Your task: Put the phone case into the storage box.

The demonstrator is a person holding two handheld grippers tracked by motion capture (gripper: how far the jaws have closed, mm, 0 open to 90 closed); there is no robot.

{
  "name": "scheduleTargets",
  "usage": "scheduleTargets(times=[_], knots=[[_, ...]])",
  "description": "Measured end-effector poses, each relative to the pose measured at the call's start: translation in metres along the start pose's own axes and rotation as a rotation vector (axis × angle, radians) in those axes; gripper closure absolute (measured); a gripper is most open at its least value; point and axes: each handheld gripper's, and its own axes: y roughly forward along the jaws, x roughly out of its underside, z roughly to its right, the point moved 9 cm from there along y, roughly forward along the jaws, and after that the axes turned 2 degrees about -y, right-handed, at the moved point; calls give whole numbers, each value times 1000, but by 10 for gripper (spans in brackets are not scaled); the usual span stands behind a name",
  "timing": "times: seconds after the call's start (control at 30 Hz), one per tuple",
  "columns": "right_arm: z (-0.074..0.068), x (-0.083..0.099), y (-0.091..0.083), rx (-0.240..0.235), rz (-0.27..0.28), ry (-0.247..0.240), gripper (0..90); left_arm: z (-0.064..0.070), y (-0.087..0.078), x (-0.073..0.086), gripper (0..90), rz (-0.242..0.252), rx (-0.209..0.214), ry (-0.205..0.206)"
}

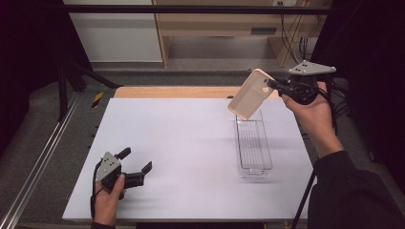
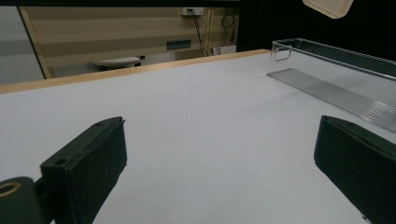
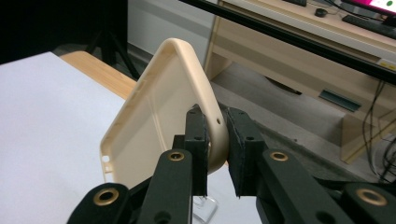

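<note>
even overhead light (dark, soft edges)

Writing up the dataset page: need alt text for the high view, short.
The right gripper holds a beige phone case tilted in the air above the far end of a clear plastic bin on a white table. The left gripper rests open near the table's front left.

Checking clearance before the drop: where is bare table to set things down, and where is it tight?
The white table is bare between the left gripper and the clear bin, and along its far edge. It is tight at the bin's far end, where the right gripper holds the beige phone case.
</note>
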Motion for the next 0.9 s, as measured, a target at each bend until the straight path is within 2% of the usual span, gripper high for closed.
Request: scheduleTargets(times=[0.23, 0.53, 0.9], knots=[[15, 7, 3, 30, -14, -5, 792, 2, 1, 1, 25, -3, 4, 5], [25, 11, 7, 57, -31, -19, 792, 1, 1, 1, 25, -6, 6, 9], [36, 24, 19, 83, -77, -25, 792, 2, 3, 2, 25, -12, 17, 11]])
